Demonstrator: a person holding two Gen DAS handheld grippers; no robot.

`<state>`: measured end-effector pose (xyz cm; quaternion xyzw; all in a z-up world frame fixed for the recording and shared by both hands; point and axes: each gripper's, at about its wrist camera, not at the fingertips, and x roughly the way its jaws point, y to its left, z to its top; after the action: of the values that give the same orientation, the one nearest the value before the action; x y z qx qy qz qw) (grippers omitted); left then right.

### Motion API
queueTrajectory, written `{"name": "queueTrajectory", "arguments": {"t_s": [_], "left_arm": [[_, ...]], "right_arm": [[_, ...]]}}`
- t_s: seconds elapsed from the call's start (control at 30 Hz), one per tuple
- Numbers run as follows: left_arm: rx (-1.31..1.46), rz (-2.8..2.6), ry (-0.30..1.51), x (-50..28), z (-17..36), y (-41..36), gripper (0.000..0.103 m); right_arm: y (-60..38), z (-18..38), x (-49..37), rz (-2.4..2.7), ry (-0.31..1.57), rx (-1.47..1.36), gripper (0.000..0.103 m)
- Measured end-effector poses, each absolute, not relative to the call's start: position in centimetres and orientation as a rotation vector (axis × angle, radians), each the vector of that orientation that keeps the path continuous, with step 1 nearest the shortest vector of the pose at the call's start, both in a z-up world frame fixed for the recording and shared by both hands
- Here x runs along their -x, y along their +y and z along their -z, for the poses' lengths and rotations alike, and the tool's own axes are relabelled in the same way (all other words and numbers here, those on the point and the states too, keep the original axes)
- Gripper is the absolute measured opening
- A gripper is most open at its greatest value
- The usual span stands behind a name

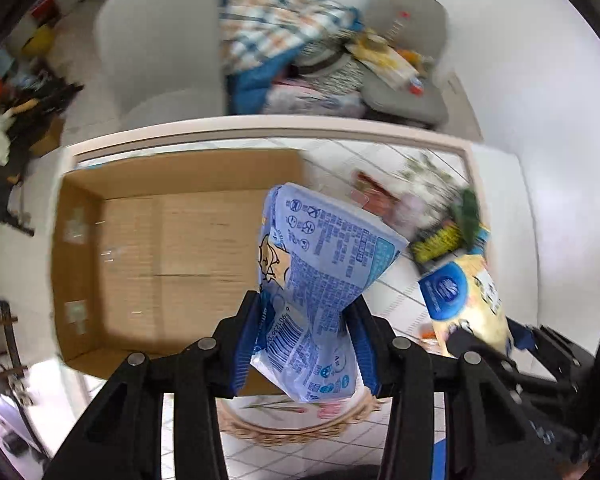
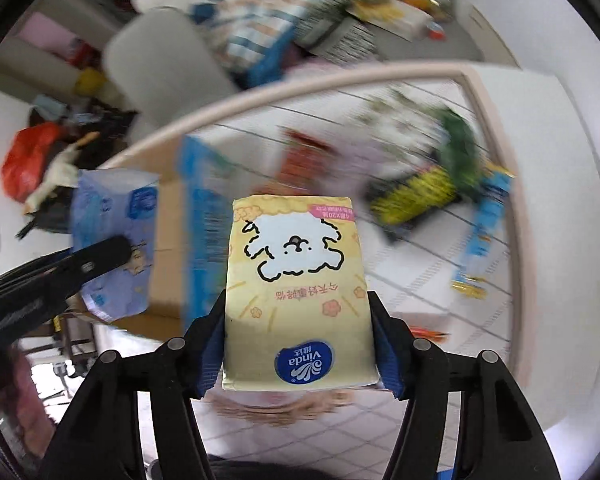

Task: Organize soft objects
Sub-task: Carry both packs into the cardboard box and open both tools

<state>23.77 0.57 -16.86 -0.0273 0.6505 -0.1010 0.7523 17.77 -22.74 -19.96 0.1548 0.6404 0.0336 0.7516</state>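
Above the cardboard box (image 1: 148,248), left tongs (image 1: 306,316) pinch a crumpled blue tissue pack (image 1: 320,280); right tongs (image 2: 298,320) clamp a yellow tissue pack (image 2: 296,292).

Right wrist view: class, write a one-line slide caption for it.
Right gripper clamps a yellow Vinda tissue pack above the tiled table; blue tissue pack held at left.

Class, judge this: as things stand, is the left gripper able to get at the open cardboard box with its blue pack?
Probably yes. The left gripper, shut on the blue tissue pack, hangs beside the cardboard box, whose open top shows nothing in the way; the right gripper and yellow tissue pack stay off to the side.
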Motion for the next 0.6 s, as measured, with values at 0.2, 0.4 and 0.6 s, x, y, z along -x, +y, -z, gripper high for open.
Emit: {"name": "queueTrajectory", "arguments": {"t_s": [0.2, 0.4, 0.6], "left_arm": [[0.159, 0.133, 1.477, -26.7, 20.7, 9.4, 0.041], [0.222, 0.113, 1.555, -30.0, 26.1, 14.7, 0.041], [0.217, 0.144, 1.627, -32.0, 29.8, 15.5, 0.046]], "right_arm": [[-11.8, 20.3, -22.5, -0.148, 1.381, -0.309, 0.065], [-3.7, 25.6, -27.1, -0.146, 1.420, -0.216, 0.065], [0.1, 30.4, -29.9, -0.099, 1.445, -0.167, 0.065]]}}
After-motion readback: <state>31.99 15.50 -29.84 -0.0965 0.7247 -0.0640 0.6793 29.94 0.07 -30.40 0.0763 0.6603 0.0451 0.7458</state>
